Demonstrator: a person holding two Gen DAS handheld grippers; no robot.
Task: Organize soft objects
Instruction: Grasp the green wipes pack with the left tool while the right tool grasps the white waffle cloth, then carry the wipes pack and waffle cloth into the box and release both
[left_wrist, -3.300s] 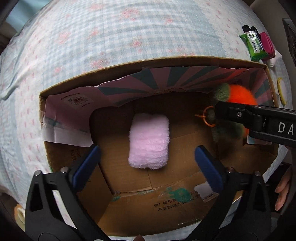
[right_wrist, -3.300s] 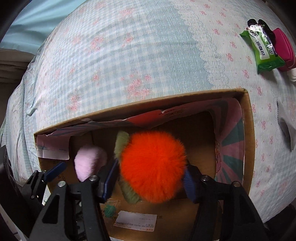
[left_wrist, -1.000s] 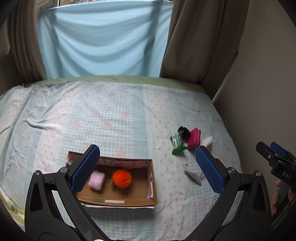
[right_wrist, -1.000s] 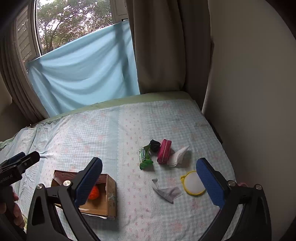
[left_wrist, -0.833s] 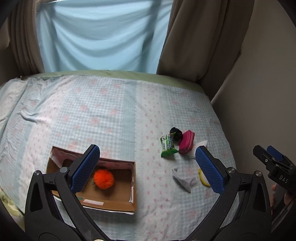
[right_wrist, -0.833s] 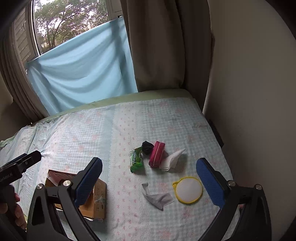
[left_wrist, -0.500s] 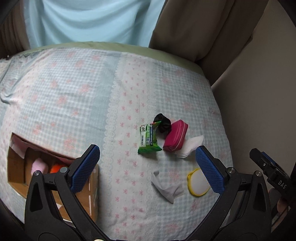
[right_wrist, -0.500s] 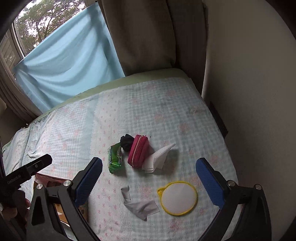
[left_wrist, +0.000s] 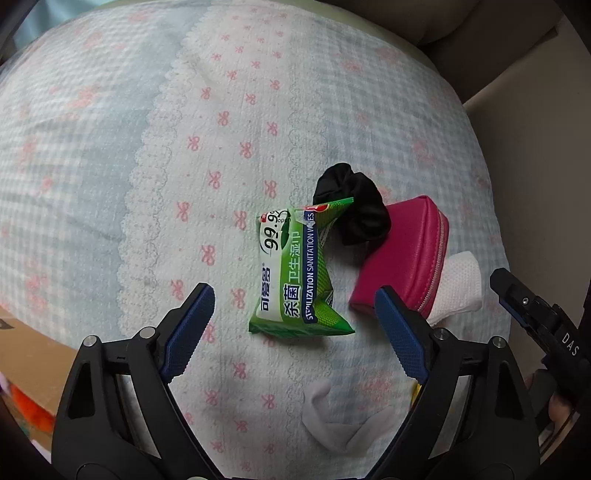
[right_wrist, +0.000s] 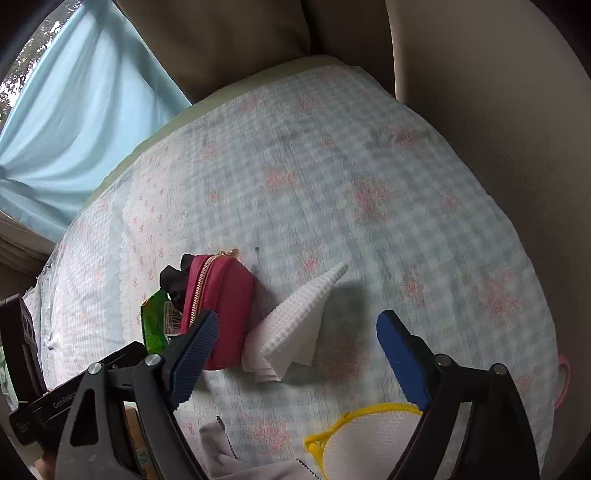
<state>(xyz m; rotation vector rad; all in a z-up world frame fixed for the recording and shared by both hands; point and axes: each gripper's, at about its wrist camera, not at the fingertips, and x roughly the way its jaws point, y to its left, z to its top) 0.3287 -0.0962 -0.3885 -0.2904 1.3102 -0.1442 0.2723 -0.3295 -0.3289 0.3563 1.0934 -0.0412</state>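
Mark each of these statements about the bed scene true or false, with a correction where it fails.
1. The green wet-wipes packet lies between the left gripper's open jaws. True.
2. The black fabric scrunchie sits inside the cardboard box. False: it lies on the bedsheet, touching the magenta zip pouch.
3. The right gripper holds the white waffle-textured cloth. False: its jaws are open and empty.
4. A yellow-rimmed round pad lies near the right gripper. True.
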